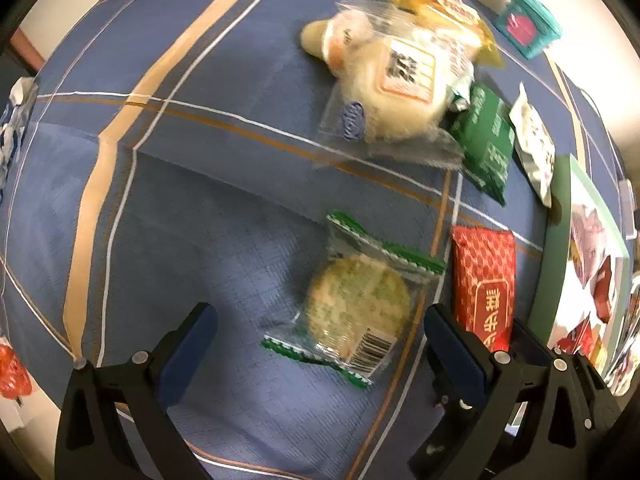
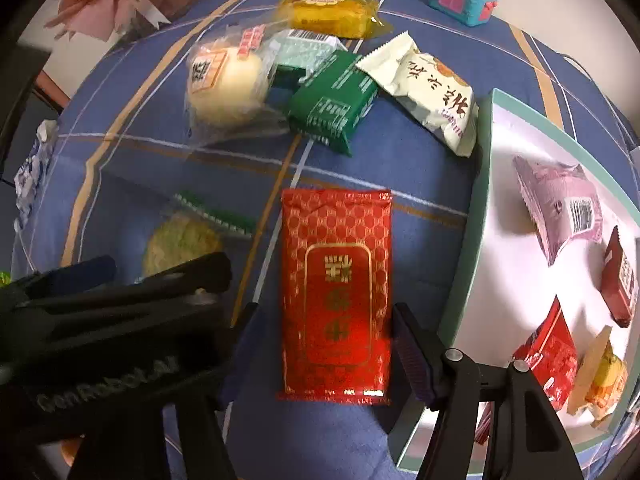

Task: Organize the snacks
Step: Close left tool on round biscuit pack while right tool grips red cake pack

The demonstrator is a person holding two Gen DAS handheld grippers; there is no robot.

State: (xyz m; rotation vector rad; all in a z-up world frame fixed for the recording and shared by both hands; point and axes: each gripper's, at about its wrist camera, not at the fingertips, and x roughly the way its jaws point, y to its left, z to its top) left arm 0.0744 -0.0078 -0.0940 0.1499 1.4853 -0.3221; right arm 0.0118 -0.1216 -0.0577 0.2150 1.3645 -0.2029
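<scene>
**A:** Any writing you can read?

**B:** On my right wrist view, "GenRobot.AI" is printed on the left gripper (image 2: 120, 280) at lower left. The red packet (image 2: 335, 296) carries gold Chinese characters I can't make out; the cream packet (image 2: 428, 92) at upper right has dark ones.

**A:** Where does the red packet lie?

**B:** Flat on the blue plaid cloth (image 2: 360, 432), centre frame, between the jaws of my right gripper (image 2: 324, 344), which stand apart, not touching it. The white tray (image 2: 472, 216) sits just beside it.

**A:** And your left?

**B:** Left gripper (image 1: 320, 336) jaws wide apart around the round green-edged cracker packet (image 1: 356, 304), lower centre.
</scene>
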